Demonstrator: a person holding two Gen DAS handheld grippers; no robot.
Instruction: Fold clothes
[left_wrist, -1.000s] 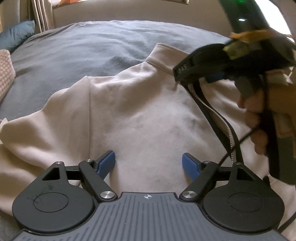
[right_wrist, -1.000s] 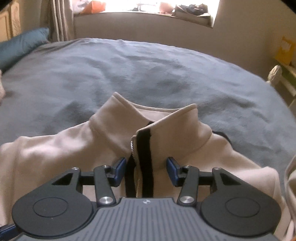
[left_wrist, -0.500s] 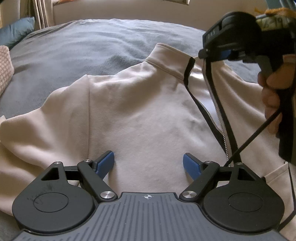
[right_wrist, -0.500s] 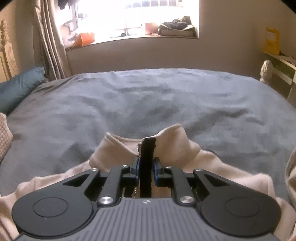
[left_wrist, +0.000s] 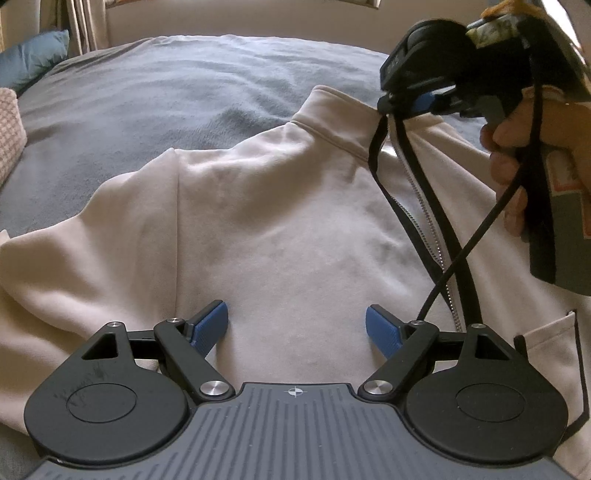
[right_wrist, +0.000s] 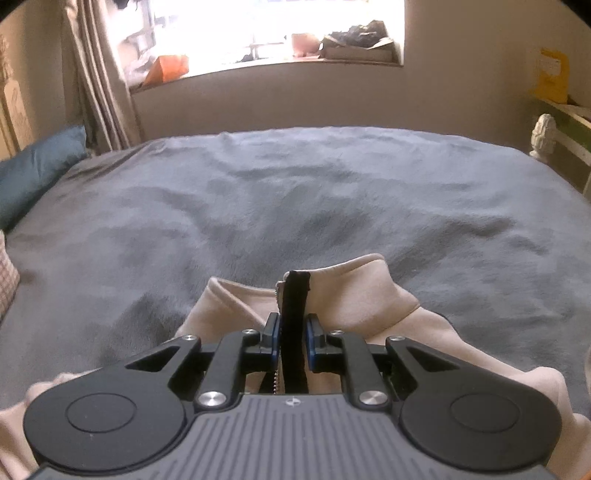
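Note:
A cream zip-up sweatshirt (left_wrist: 280, 206) with black zipper tape lies front up on a grey-blue bed. My left gripper (left_wrist: 295, 326) hovers open over its chest, blue pads wide apart with only flat cloth below. My right gripper (right_wrist: 293, 332) is shut on the black zipper edge (right_wrist: 294, 295) at the collar (right_wrist: 354, 291) and holds it lifted off the bed. In the left wrist view the right gripper (left_wrist: 399, 105) shows at the upper right, pinching that collar edge, with a hand (left_wrist: 517, 147) around its handle.
The grey-blue bedspread (right_wrist: 295, 199) stretches far beyond the collar. A teal pillow (right_wrist: 33, 173) and a checked cushion (left_wrist: 9, 136) lie at the left. A curtain and a cluttered window sill (right_wrist: 258, 55) stand behind the bed; a white bedpost (right_wrist: 545, 136) is at the right.
My right gripper closed on the zipper edge at the collar and lifted it, tilting the view up toward the window. The left gripper stayed where it was, open.

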